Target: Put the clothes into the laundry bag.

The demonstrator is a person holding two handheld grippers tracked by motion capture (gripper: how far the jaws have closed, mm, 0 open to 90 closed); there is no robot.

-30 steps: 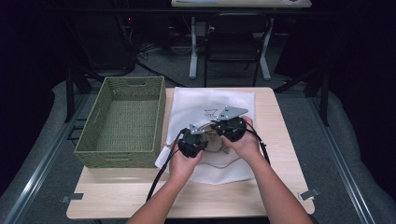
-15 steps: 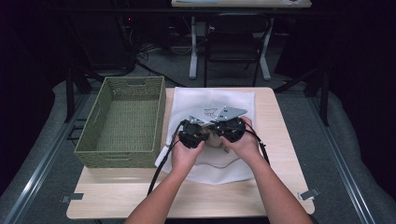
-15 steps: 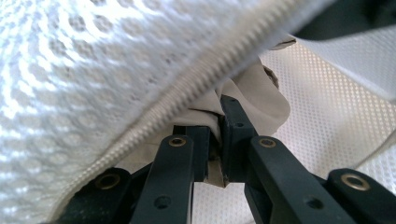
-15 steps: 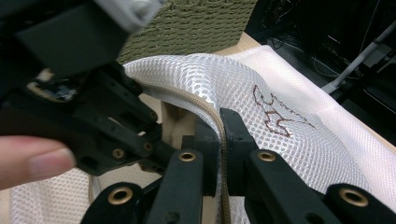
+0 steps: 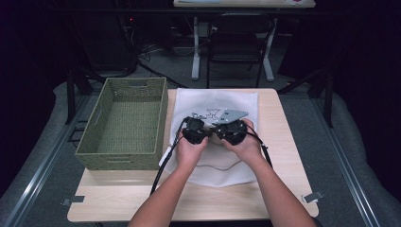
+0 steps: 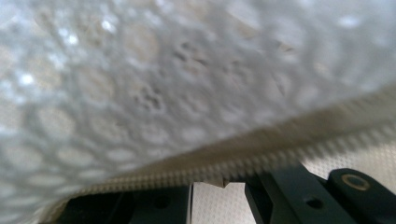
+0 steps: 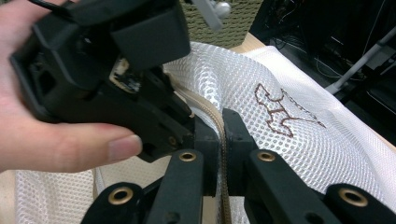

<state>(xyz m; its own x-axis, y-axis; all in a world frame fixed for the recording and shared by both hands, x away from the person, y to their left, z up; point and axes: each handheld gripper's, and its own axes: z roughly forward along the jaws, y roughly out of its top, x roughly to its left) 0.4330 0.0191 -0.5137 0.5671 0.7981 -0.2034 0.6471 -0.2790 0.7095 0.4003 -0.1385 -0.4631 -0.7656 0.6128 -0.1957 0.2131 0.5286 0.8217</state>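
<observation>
A white mesh bag (image 5: pixel 213 100) with a brown stitched emblem (image 7: pixel 281 113) lies flat on the wooden table (image 5: pixel 283 146). My right gripper (image 7: pixel 221 122) is shut on the bag's beige zipper band (image 7: pixel 225 163), which stands up between its jaws. Just to its left, my left gripper (image 7: pixel 186 122), held in a hand (image 7: pixel 51 140), pinches the same band. In the left gripper view the lifted mesh (image 6: pixel 140 84) and the zipper band (image 6: pixel 280 144) hang across the jaw tips. From above, the left gripper (image 5: pixel 195 128) and the right gripper (image 5: pixel 231 130) sit side by side over the bag's middle.
A green woven basket (image 5: pixel 120 161) stands on the table's left part, right beside the bag, with nothing in it. Bare tabletop runs along the front edge and the right side. Beyond the table, a chair (image 5: pixel 239 38) and a stand's legs rise from the dark floor.
My left gripper has moved away from the person and up beside the right gripper, carrying the bag's edge with it. The right gripper has stayed put.
</observation>
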